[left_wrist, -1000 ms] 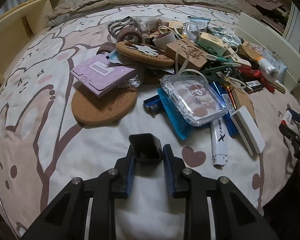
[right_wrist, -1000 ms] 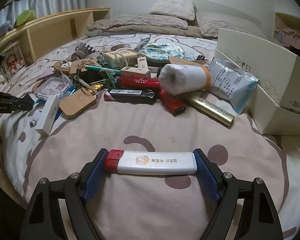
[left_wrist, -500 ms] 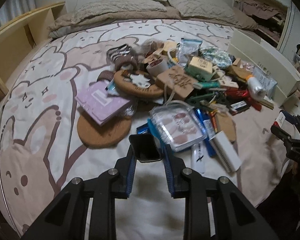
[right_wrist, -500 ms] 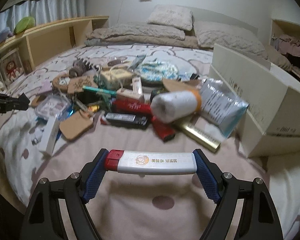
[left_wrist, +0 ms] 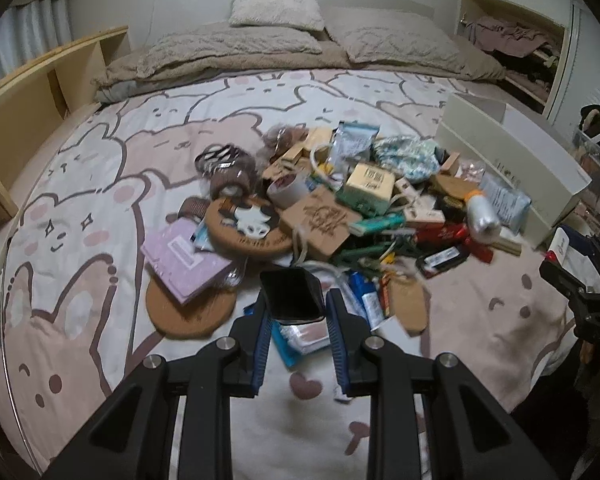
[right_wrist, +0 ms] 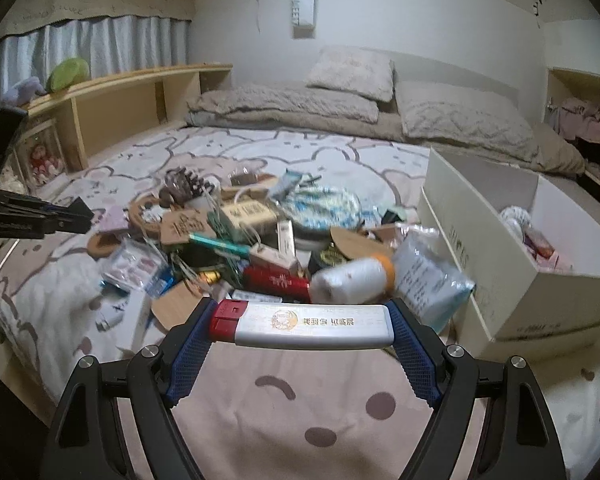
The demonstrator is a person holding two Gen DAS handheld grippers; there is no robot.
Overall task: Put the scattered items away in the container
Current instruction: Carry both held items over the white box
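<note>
Both hand-held grippers have lifted higher above the bed w/ loads: right hand-held gripper (right_wrist: 302, 330) clamps stiff, light white-and-red lighter-shaped stick (right_wrist: 302, 326) endwise near cream cardboard box (right_wrist: 500, 280); left hand-held gripper (left_wrist: 294, 314) pinches small black case (left_wrist: 292, 294), probably rigid plastic.

On the white box (right_wrist: 476, 264) at your three o'clock, the side panel reads "SHOES", letters running vertically. The hanging tag (right_wrist: 302, 8) on the wall at twelve o'clock reads "SWEET". The white-and-red case (right_wrist: 312, 326) carries a gold emblem and characters too blurred to read.
</note>
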